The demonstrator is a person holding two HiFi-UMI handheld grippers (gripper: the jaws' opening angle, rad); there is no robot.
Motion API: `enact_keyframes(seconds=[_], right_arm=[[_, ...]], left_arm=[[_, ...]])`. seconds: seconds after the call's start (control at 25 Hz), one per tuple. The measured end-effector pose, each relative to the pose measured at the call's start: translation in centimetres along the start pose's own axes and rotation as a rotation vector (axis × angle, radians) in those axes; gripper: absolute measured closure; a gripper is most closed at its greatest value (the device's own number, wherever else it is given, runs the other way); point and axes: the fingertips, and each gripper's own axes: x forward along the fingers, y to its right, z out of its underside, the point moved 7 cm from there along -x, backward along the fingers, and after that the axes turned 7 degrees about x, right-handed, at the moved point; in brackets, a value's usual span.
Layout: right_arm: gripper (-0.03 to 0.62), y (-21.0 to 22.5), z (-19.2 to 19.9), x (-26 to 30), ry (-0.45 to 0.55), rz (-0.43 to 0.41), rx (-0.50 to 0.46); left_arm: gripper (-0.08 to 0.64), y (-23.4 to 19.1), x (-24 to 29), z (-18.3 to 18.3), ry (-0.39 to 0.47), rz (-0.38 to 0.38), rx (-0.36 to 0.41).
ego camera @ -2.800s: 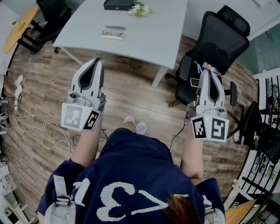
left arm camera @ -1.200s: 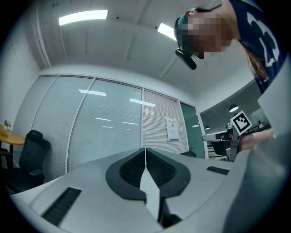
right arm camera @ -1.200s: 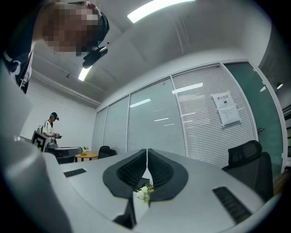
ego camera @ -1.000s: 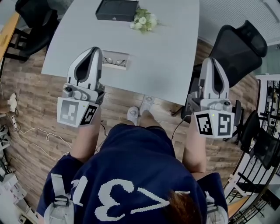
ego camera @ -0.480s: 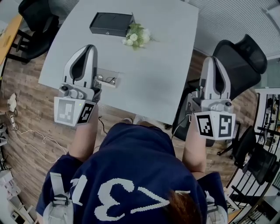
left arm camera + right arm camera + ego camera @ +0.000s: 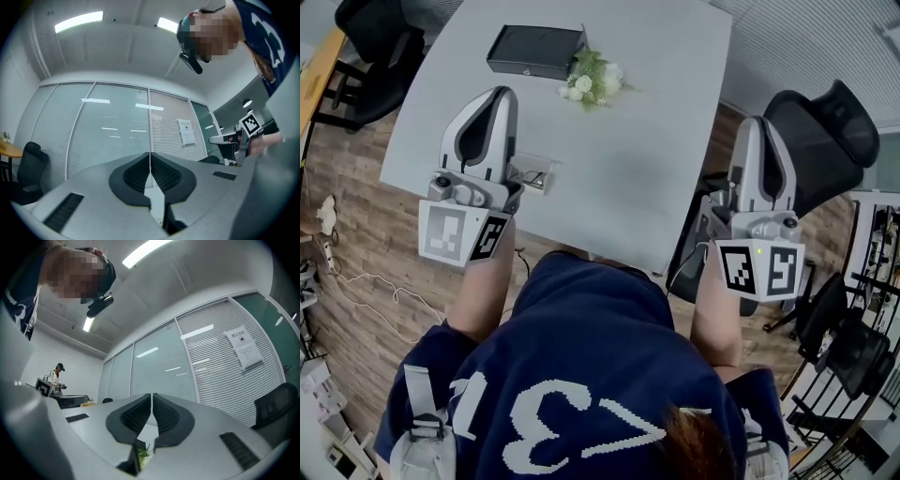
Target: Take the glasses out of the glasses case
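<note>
We had our grey plastic left gripper [image 6: 498, 93] pinched closed on nothing, just beside the small pale open glasses case [image 6: 546, 178], glasses [image 6: 532, 174] inside, on the light grey table [image 6: 656, 141]; right gripper [image 6: 758, 122] same, empty too.

Clad in a navy short-sleeved shirt [image 6: 581, 375] with large white numerals across the back. Grey webbing straps [image 6: 419, 405] with buckles over the shoulders, at seven and five o'clock. At ten o'clock, left gripper [image 6: 494, 94]: pale grey shell tapering to a rounded nose, black teardrop inset, round knobs near the base, marker cube [image 6: 464, 232] in black-and-white squares below. At three o'clock, right gripper [image 6: 757, 122]: same build, with a small green light [image 6: 757, 249] on its cube. Black ribbed pads [image 6: 133, 176] set in grey jaws.
</note>
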Motion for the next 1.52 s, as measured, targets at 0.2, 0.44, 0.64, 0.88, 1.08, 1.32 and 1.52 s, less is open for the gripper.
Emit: enact_keyframes(seconds=[0.2, 0.44, 0.64, 0.88, 1.08, 1.32, 1.52], right_arm=[[0.563, -0.8, 0.7, 1.9, -0.026, -0.036, 0.000], [0.563, -4.6, 2.5, 5.6, -0.089, -0.197, 0.025], [0.563, -9.8, 5.9, 8.5, -0.182, -0.384, 0.061], [0.561, -16.6, 11.1, 10.5, -0.352, -0.616, 0.075], [0.561, -22.5, 18.8, 9.9, -0.591, -0.798, 0.052], [0.561, -24.8, 29.9, 8.1, -0.919, -0.798, -0.061], [0.533, -25.5, 37.3, 6.9, -1.108, -0.779, -0.197]], left_arm=[[0.540, -1.0, 0.4, 0.2, 0.004, -0.005, 0.005], [0.540, -3.1, -1.4, -0.4, -0.033, -0.060, 0.051], [0.540, -5.3, -5.4, 0.1, -0.072, -0.172, 0.070], [0.540, -7.0, -10.1, 1.3, -0.137, -0.300, 0.062], [0.540, -7.8, -13.0, 3.0, -0.181, -0.367, 0.032], [0.540, -8.5, -15.1, 4.9, -0.216, -0.408, -0.001], [0.540, -8.6, -16.7, 6.5, -0.247, -0.440, -0.027]])
